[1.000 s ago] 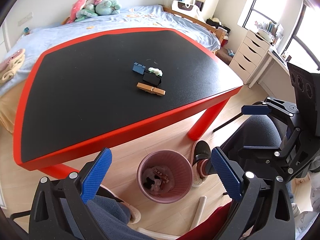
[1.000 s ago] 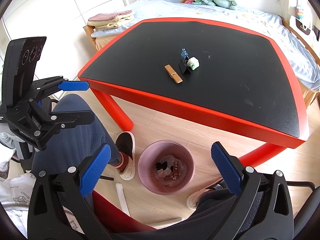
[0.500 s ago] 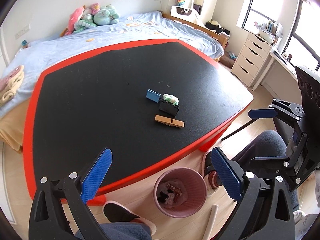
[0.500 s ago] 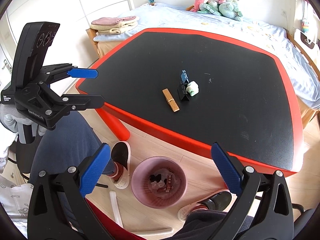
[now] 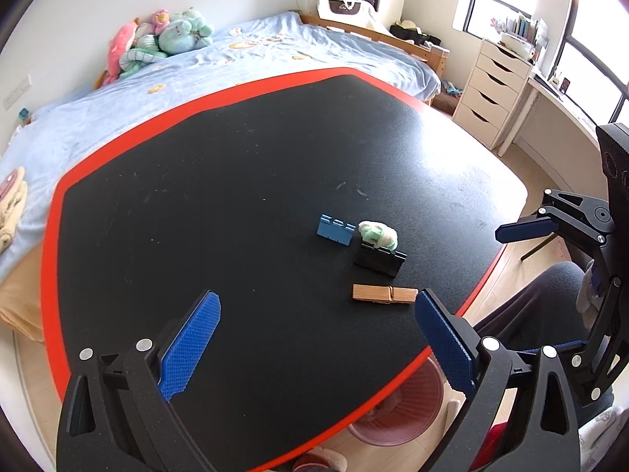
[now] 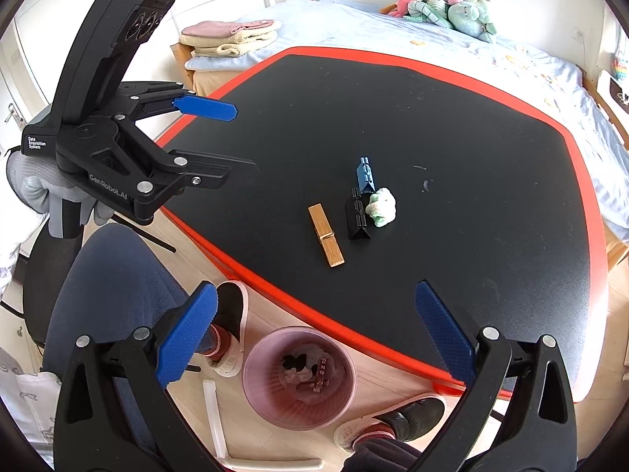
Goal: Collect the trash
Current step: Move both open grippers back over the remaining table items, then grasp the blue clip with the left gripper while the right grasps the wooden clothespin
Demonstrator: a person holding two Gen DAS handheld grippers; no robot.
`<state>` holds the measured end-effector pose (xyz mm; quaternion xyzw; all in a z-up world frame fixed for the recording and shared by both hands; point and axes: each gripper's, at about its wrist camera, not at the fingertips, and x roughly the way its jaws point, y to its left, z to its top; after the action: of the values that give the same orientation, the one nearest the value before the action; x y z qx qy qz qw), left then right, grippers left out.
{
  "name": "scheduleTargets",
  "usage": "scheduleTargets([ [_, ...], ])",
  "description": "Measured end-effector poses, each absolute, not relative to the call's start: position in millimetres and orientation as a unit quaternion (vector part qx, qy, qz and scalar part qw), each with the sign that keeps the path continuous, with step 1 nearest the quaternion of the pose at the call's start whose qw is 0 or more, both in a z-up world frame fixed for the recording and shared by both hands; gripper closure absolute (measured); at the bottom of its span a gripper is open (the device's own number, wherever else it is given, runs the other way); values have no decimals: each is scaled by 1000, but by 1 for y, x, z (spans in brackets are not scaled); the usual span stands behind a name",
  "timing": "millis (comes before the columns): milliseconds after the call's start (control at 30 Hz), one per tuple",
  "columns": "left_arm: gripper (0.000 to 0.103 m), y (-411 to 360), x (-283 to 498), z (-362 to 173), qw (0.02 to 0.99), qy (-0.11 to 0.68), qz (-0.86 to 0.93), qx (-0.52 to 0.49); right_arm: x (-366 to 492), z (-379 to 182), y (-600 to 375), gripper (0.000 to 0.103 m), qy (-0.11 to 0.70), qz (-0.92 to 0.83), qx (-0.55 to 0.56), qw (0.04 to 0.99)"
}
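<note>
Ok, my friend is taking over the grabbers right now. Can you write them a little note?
Left gripper: open, empty, above the table.
Right gripper: open, empty, over the pink bin on the floor.
On the table, clustered: wooden clothespin, black binder clip, blue clip, and a crumpled wad touching the black clip.
Done: the bin already holds some trash.
Left: nothing here is grasped yet; the wad looks like trash.

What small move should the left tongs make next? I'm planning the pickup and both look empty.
Probably ease the left tongs forward and down toward the wooden clothespin, the item nearest them. Their jaws are open and empty, the clothespin lies flat and apart from the black binder clip, and the pink bin sits below the table edge.
</note>
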<state>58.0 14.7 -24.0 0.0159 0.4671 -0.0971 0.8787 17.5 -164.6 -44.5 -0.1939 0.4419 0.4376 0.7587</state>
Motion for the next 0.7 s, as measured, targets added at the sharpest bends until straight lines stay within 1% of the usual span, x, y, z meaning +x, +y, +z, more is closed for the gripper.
scheduleTargets([
  [233,8,21,88,-45,870,480,-112,29,34,-65,-150,4,457,440,-198,747],
  [300,8,23,95,-50,868,483,-115,29,37,-70,-147,8,459,441,-199,745],
  [333,8,24,97,-52,867,484,-117,29,39,-73,-145,11,461,441,-201,744],
  [400,8,26,102,-57,865,486,-121,29,43,-78,-141,15,464,441,-204,741],
  [500,8,27,108,-63,863,488,-128,33,44,-83,-136,23,464,442,-207,739],
  [567,8,28,112,-66,861,490,-131,35,44,-87,-133,34,465,444,-211,736],
  [700,8,31,119,-71,859,492,-135,34,43,-93,-127,50,466,448,-224,730],
])
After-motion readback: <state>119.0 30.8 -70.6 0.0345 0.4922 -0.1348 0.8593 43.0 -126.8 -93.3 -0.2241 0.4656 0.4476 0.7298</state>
